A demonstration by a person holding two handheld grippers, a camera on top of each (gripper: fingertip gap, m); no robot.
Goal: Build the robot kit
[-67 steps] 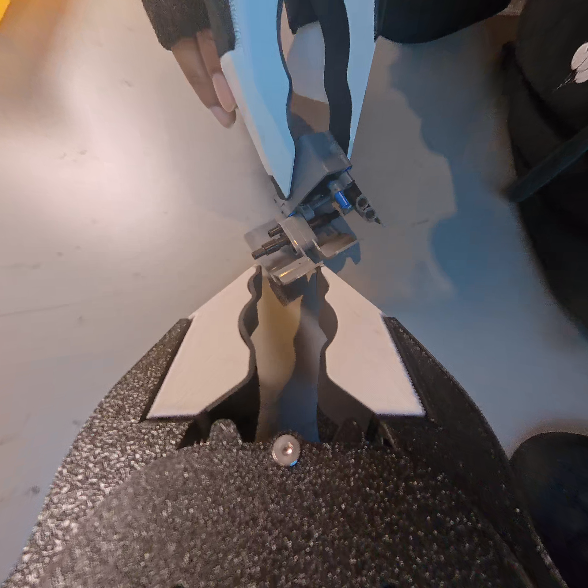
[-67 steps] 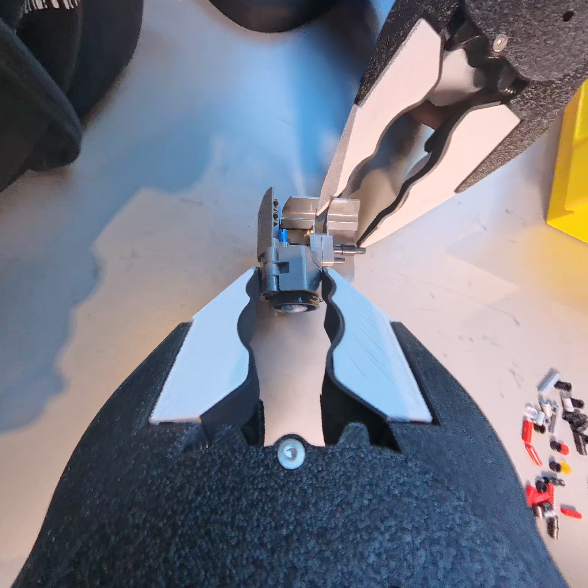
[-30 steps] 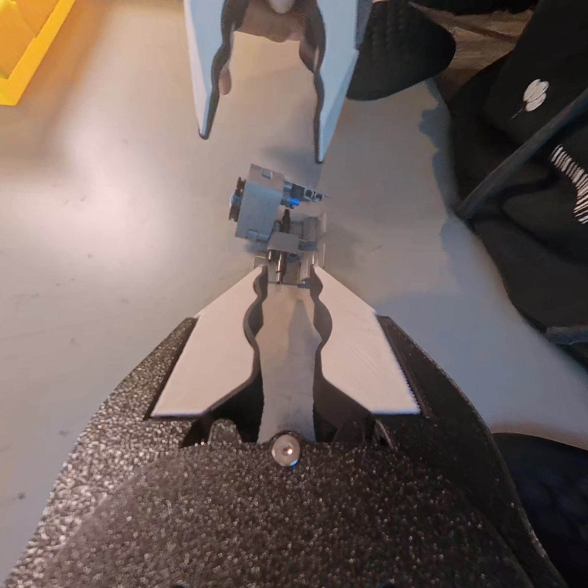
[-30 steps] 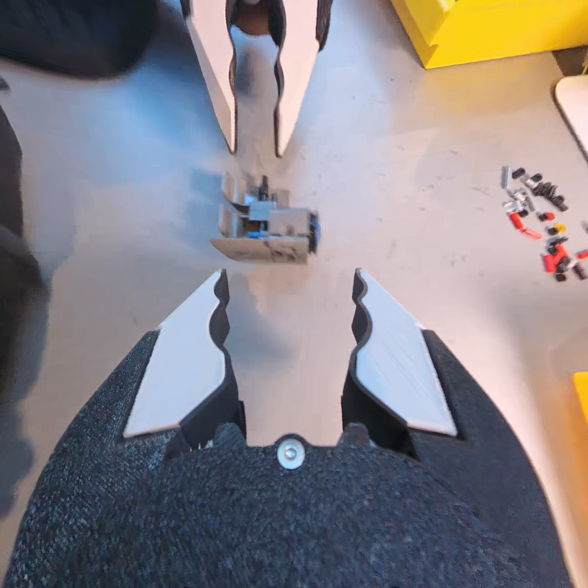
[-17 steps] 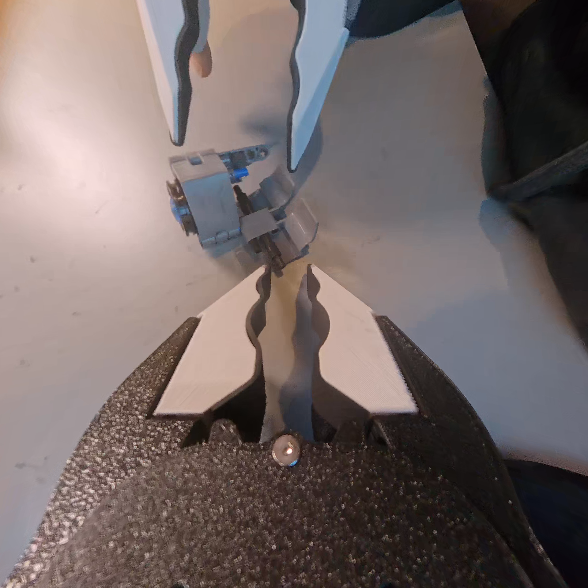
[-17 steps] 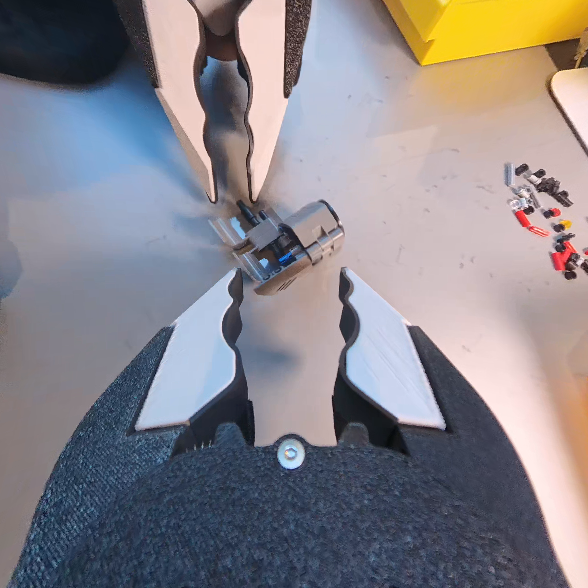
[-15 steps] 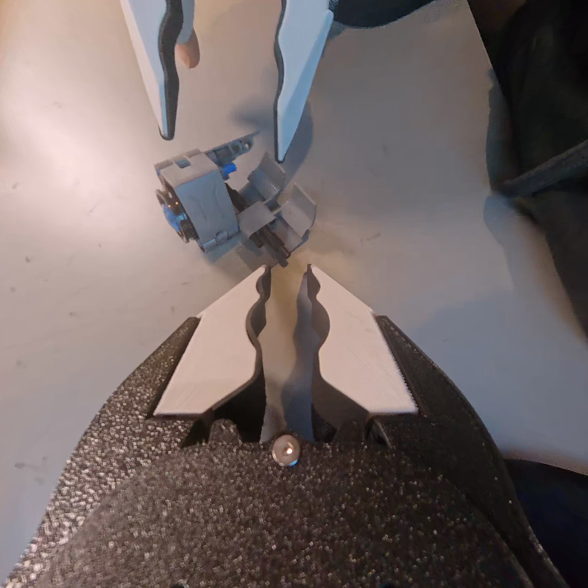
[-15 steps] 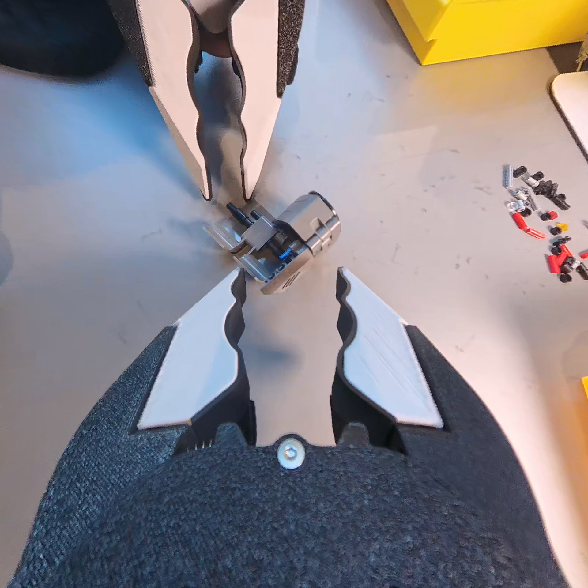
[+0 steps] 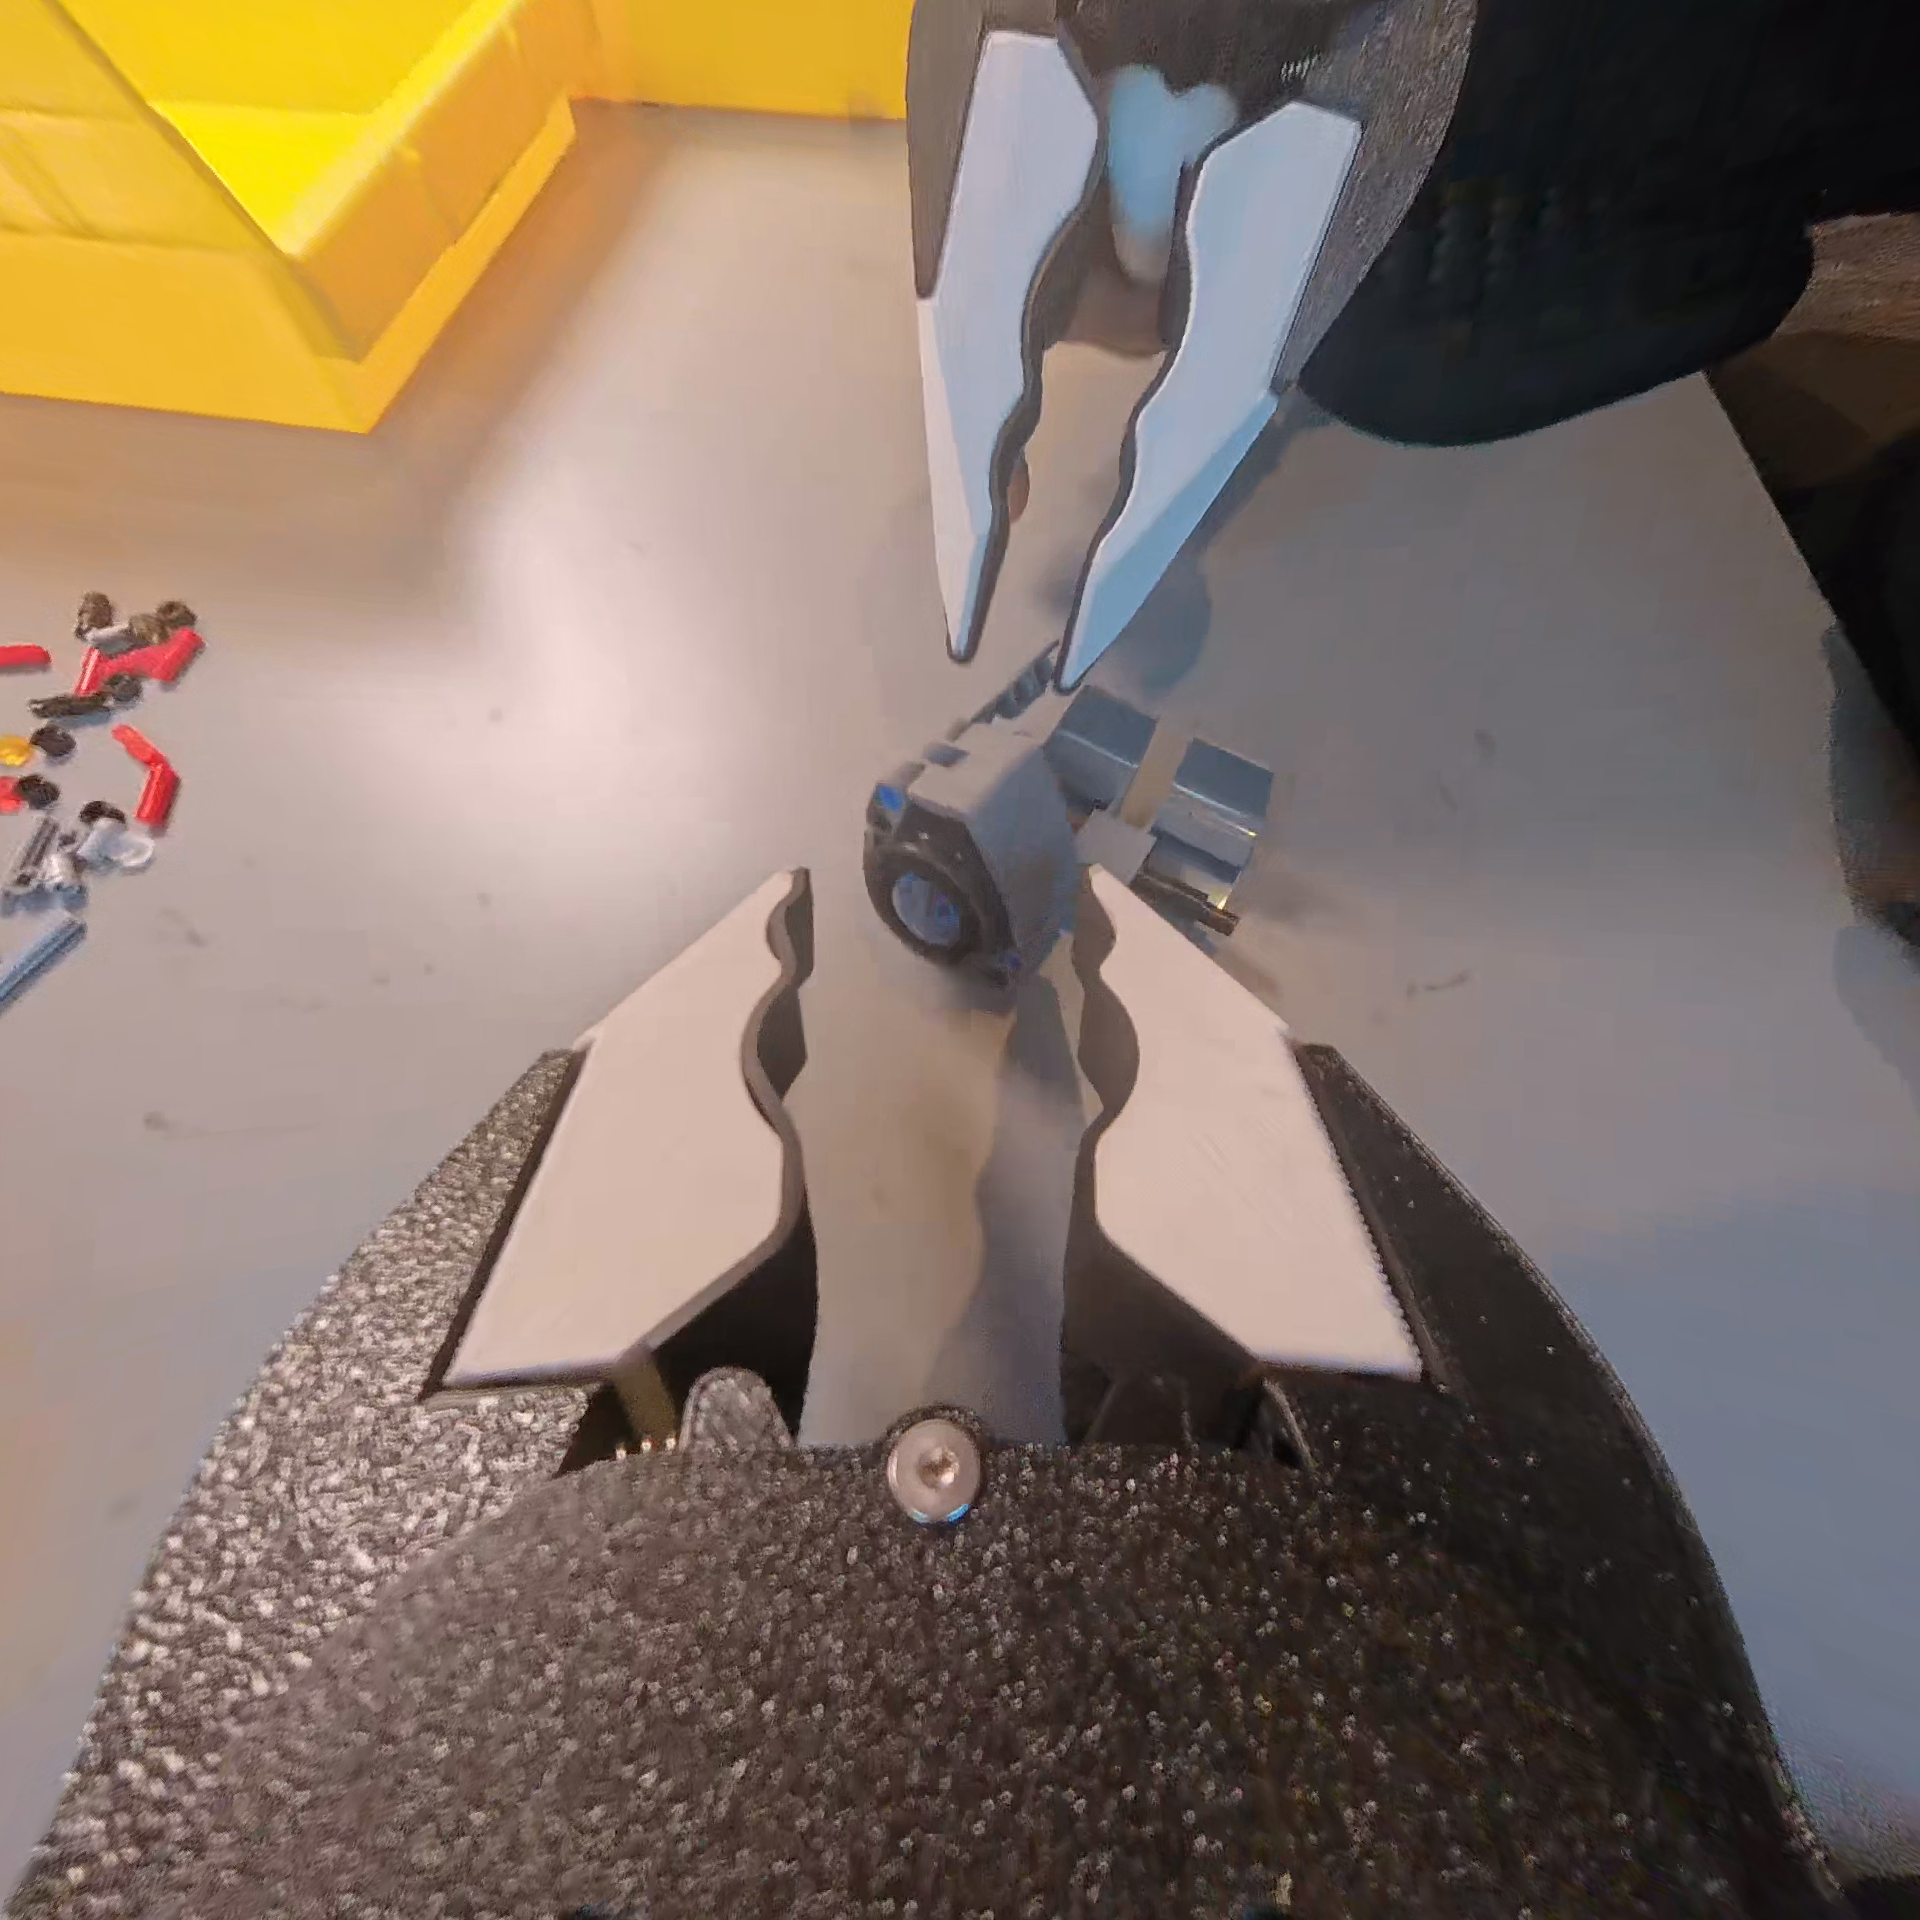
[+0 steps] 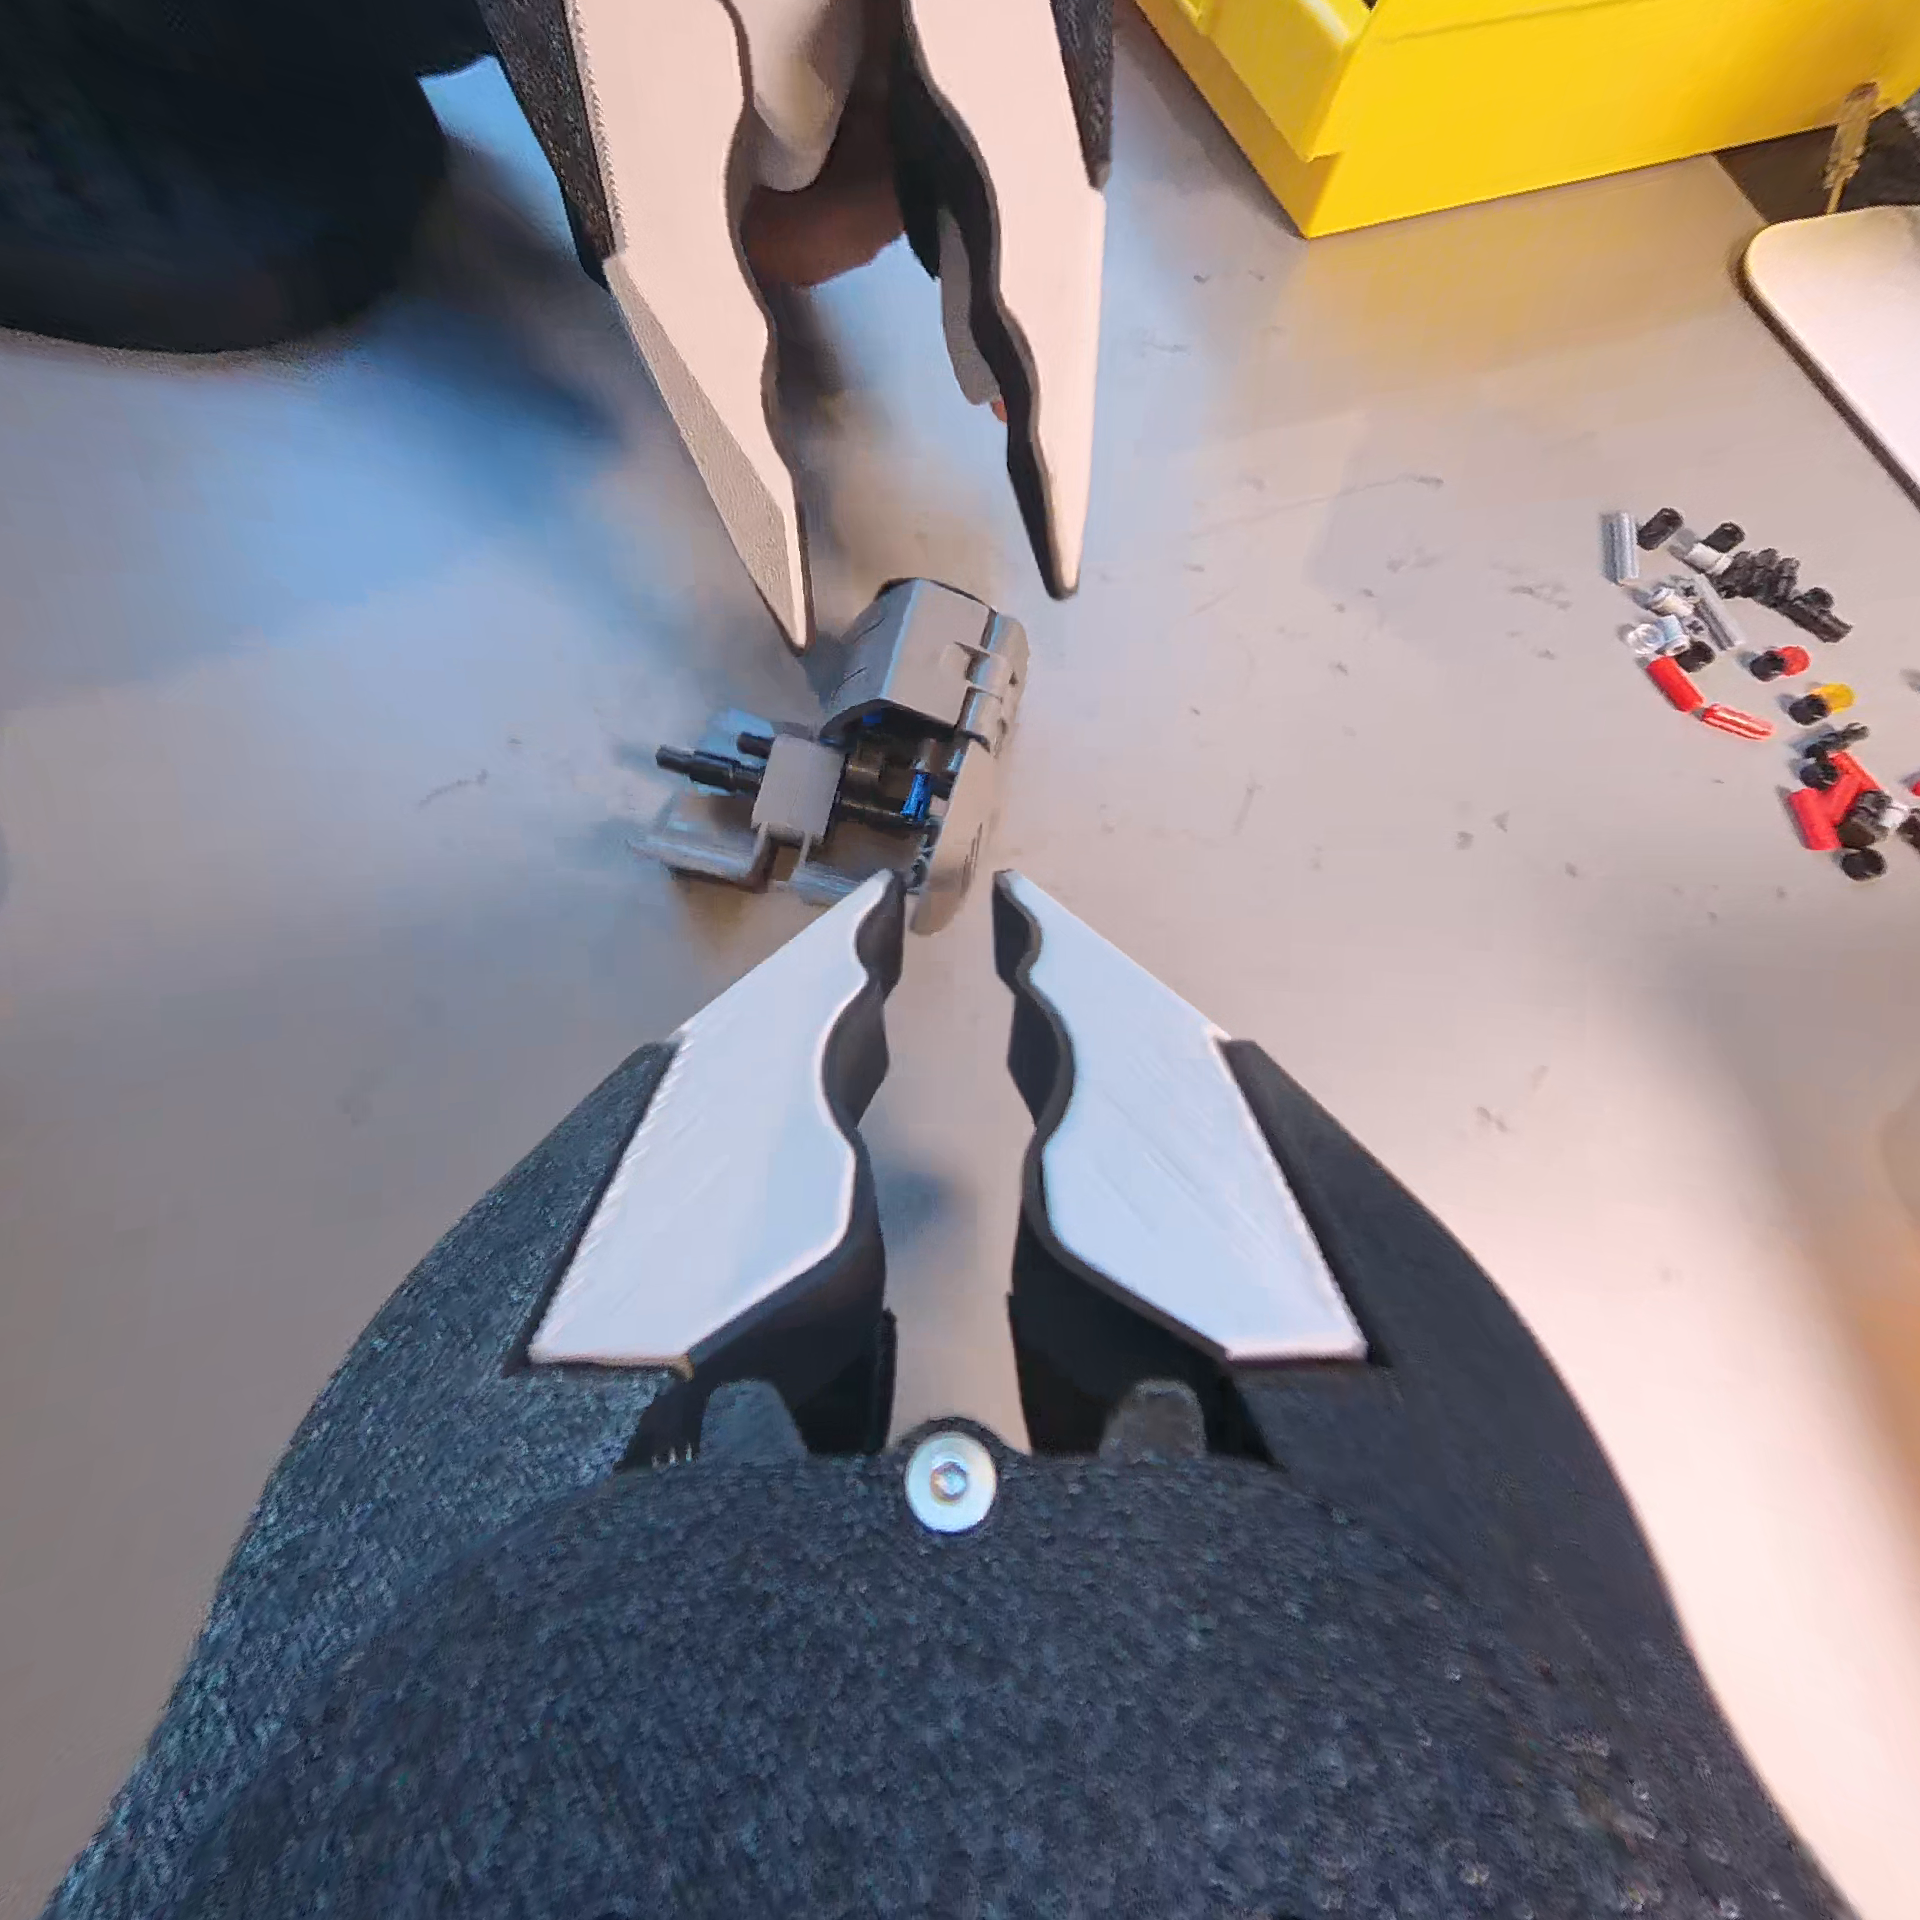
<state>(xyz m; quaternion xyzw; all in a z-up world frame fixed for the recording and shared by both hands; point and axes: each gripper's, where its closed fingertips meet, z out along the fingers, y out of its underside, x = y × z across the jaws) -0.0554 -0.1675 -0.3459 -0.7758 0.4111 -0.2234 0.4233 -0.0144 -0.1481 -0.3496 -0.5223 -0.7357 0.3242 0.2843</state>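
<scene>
**Two grippers closed in on the grey brick assembly from opposite ends**

Far left in the left wrist view, a scatter of small red, black and grey parts (image 9: pixel 88 748) lay loose on the pale grey table (image 9: pixel 468 623), and behind them a yellow bin (image 9: pixel 239 208) filled the corner. Moving across, the left gripper (image 9: pixel 945 883) was parted to a moderate gap, and the round, blue-centred end of the grey brick assembly (image 9: pixel 977 862) sat right at its tips. The assembly rested on the table, close against the right fingertip (image 9: pixel 1117 914), with clear space on the other side; nothing was clamped. Opposite it, the right gripper (image 9: pixel 1013 655) pointed down at the far end of the assembly, its tips only narrowly apart. A black sleeve (image 9: pixel 1558 208) loomed behind that gripper on the right.

Over to the right wrist view, the left gripper (image 10: pixel 930 613) came in from the top, fingers spread, straddling the assembly's (image 10: pixel 894 727) rounded grey housing. One fingertip (image 10: pixel 790 582) looked to touch the housing; the other stood clear. Black pins stuck out of the assembly toward the left. At centre the right gripper (image 10: pixel 940 883) was nearly closed, leaving a thin slot, and a flat grey plate at the assembly's near end poked just between its tips. Whether the fingers pinched that plate could not be told. On the right the small parts (image 10: pixel 1756 675) lay well apart from the action, with the yellow bin (image 10: pixel 1507 94) above them and a pale rounded edge (image 10: pixel 1849 312) at the border.
</scene>
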